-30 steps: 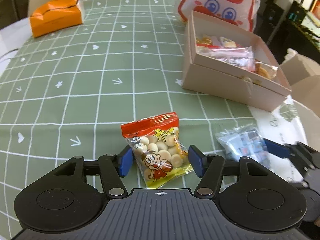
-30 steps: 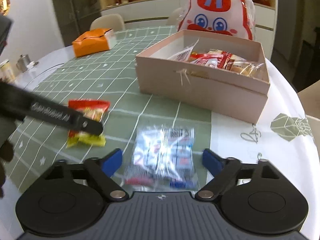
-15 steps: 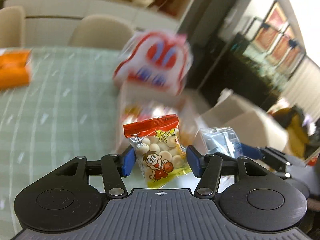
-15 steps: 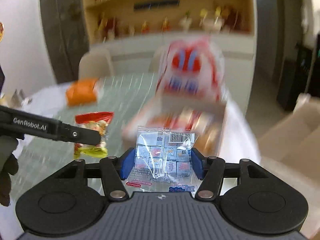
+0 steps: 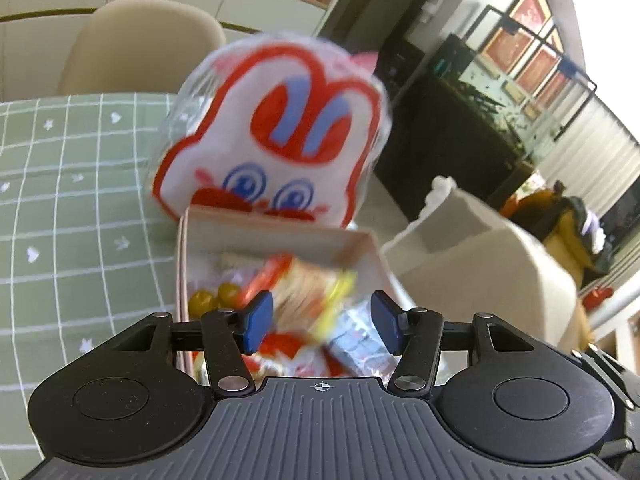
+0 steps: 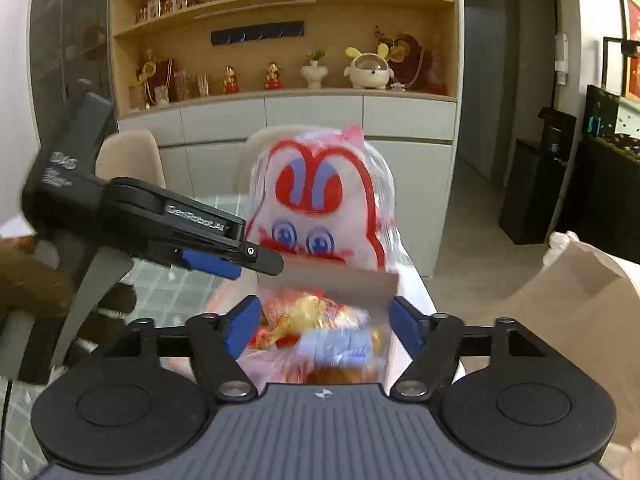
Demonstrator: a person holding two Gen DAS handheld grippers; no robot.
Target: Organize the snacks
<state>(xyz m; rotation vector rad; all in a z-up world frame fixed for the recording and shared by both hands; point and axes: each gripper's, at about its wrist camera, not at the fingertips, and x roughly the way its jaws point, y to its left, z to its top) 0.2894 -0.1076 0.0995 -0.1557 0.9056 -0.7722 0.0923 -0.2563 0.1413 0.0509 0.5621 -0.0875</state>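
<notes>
1. Now the left gripper is hovering over the pink box, jaws standing apart with nothing between them.
2. Likewise the right gripper is hanging above the box with jaws wide apart.
3. Blurred snack packets are lying inside the box; individual packets are hard to tell apart.
4. A rabbit-print bag is standing just beyond the far wall, its lower edge hidden.

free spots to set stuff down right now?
Bare green checked tablecloth left of the cardboard box and the bunny bag is open. The box interior is crowded with snack packets, and both tongs, left and right, hover over it.
</notes>
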